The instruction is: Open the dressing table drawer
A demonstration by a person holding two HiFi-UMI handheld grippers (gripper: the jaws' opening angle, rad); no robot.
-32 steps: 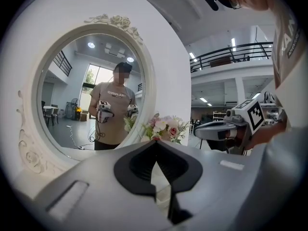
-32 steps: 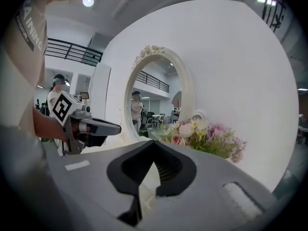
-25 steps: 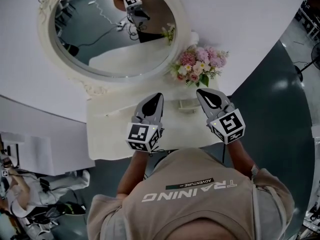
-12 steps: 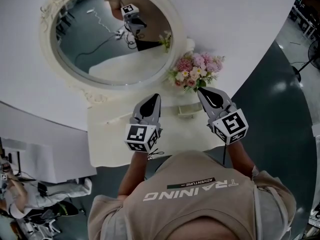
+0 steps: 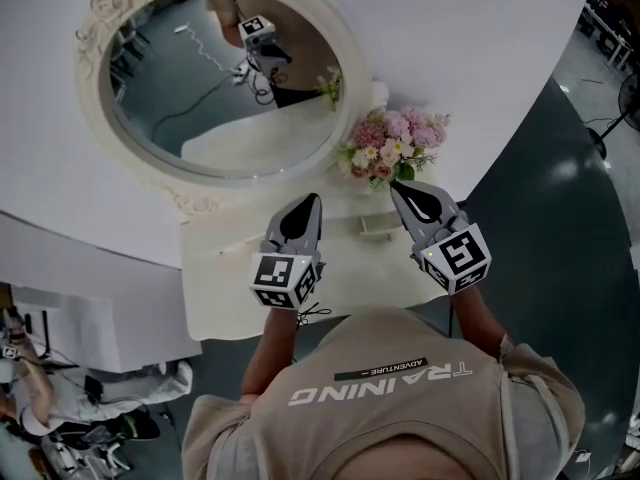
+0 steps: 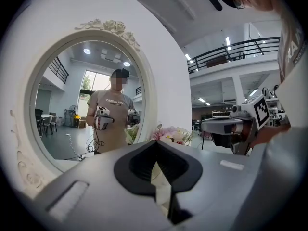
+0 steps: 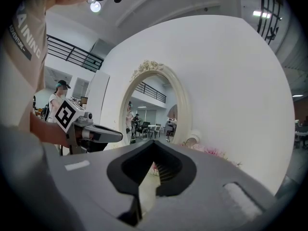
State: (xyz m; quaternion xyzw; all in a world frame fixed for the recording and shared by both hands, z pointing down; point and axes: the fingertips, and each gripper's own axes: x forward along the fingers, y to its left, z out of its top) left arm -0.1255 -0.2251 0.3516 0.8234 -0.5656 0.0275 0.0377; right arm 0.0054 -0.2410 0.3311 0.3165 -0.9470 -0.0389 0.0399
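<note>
The white dressing table (image 5: 225, 298) stands against a curved white wall under an oval mirror (image 5: 215, 78). Its drawer front shows in no view; the table top and my body hide it. Both grippers hover level above the table top, pointing at the wall. My left gripper (image 5: 314, 198) is shut with nothing in it, its tips meeting in the left gripper view (image 6: 155, 143). My right gripper (image 5: 398, 184) is shut and empty too, close to the flowers (image 5: 392, 148), and its jaws meet in the right gripper view (image 7: 154, 142).
A pink and white bouquet stands at the table's back right. A small white holder (image 5: 375, 228) lies between the grippers, and a thin stick (image 5: 235, 240) lies further left. A white cabinet (image 5: 90, 318) and a person (image 5: 40, 393) are at left; dark floor (image 5: 560, 228) at right.
The head view has drifted a little. Both grippers stay shut above the table top, with the right one swung slightly to the left.
</note>
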